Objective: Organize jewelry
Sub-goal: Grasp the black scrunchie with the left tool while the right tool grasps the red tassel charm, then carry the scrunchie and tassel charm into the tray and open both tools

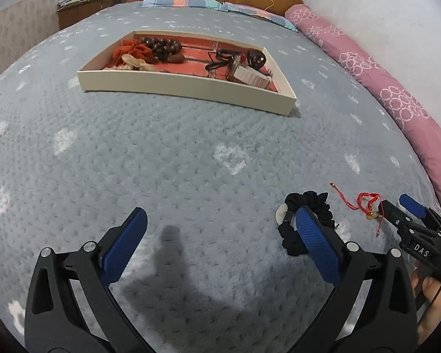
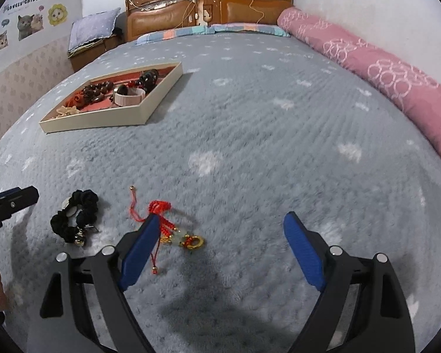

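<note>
Two loose pieces left on the bed near its foot edge: a black scrunchie (image 2: 75,217) and, just beside it toward the pink-bolster side, a red cord bracelet (image 2: 161,220) with gold charms. Farther up the bed, toward the headboard and well apart from both, a cream tray (image 1: 188,88) already holding beads, an orange scrunchie, a pale band and dark cords. Left tool (image 1: 220,235) spread wide, nothing between the fingers, right finger lying over the black scrunchie in its own view, so contact cannot be told. Right tool (image 2: 220,235) likewise spread wide and empty, left finger crossing in front of the bracelet's knotted cord. Probably the approach stage, one piece for each tool, neither yet gripped. Risks from here: bracelet thin and limp, deep in plush blanket (image 1: 191,161), so a shallow close could pinch only the pile or a single strand and leave the charms dangling, prone to snag or slip on the way to the tray. Loose tail of cord trailing toward the scrunchie, so a careless lift might drag both together. Scrunchie soft and springy, with a small charm attached, likely to squirt sideways if caught off centre. Both tools close together here, so some chance of knocking one against the other.
</note>
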Motion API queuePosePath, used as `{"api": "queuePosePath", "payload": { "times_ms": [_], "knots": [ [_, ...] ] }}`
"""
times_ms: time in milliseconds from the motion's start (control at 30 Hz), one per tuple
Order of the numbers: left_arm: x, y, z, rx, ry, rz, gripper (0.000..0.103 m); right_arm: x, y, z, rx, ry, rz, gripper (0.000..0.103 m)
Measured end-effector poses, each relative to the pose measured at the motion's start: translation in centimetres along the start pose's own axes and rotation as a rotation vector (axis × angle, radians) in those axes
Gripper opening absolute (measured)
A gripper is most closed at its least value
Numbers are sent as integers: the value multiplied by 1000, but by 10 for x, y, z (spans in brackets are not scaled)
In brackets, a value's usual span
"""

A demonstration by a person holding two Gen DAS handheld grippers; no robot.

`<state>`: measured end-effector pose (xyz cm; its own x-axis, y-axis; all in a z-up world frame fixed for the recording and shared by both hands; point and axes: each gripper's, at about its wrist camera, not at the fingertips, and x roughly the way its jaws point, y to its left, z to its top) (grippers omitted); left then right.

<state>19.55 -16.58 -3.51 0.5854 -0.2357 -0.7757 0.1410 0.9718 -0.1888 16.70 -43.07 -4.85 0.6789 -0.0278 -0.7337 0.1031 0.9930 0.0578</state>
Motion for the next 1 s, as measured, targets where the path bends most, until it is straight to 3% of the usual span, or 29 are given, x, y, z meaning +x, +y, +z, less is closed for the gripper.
{"api": "queuePosePath", "payload": {
  "times_ms": [367,667,867,1000],
  "knots": [
    [17,-29,-4,119,9,46,98,2,8,-2,0,-6,44,84],
    [40,-36,-2,173,79,59,96,21,14,0,-19,49,-4,83],
    [43,-44,-1,229,74,67,80,23,17,2,-31,49,-35,62],
    [40,-44,0,236,56,61,62,22,18,3,-40,45,-48,45]
  ]
}}
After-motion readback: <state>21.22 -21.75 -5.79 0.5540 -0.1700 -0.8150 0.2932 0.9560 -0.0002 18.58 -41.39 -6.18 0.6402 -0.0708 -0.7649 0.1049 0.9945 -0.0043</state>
